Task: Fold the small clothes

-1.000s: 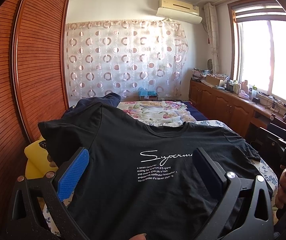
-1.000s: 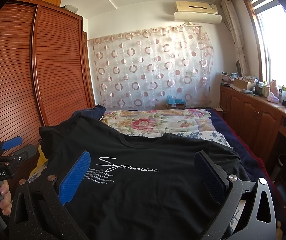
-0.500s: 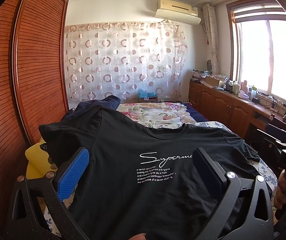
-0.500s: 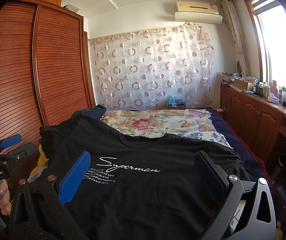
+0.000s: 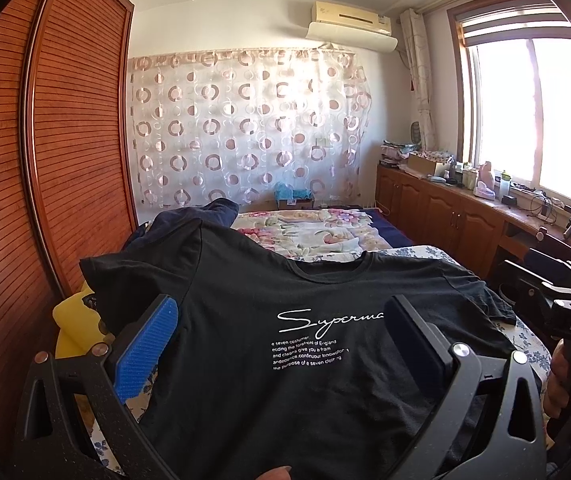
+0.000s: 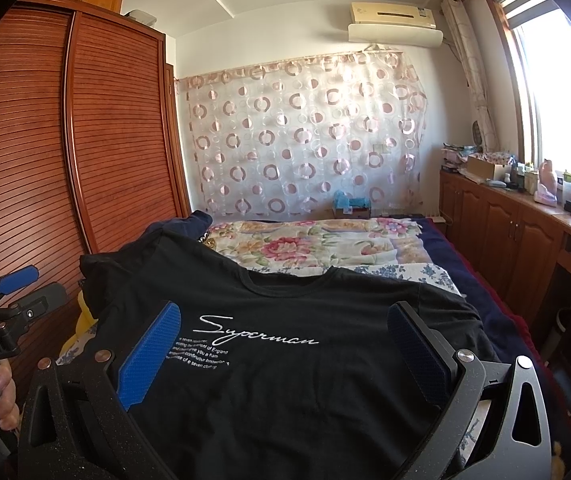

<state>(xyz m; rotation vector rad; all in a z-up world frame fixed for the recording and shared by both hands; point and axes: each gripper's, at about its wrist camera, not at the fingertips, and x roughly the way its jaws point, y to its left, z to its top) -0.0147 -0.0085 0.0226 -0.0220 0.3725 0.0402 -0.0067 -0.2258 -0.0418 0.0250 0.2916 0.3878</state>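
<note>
A black T-shirt (image 5: 309, 396) with white "Superman" lettering lies spread face up on the bed, collar toward the far end. The right wrist view shows the same T-shirt (image 6: 285, 392). My left gripper (image 5: 281, 320) hovers open above its lower part, blue pads wide apart with nothing between them. My right gripper (image 6: 285, 328) is likewise open over the shirt. The left sleeve drapes over dark clothing at the back left. The right gripper's body (image 5: 565, 304) shows at the right edge of the left view, a hand on its handle.
A floral quilt (image 6: 313, 248) covers the bed's far half. A slatted wooden wardrobe (image 6: 97, 140) stands along the left, low cabinets (image 6: 505, 236) with clutter under the window on the right. A yellow item (image 5: 73, 320) and a dark blue garment (image 5: 189, 220) lie at the shirt's left.
Both views have tilted slightly, so the grippers have shifted a little above the shirt. The shirt lies as before and both grippers stay open.
</note>
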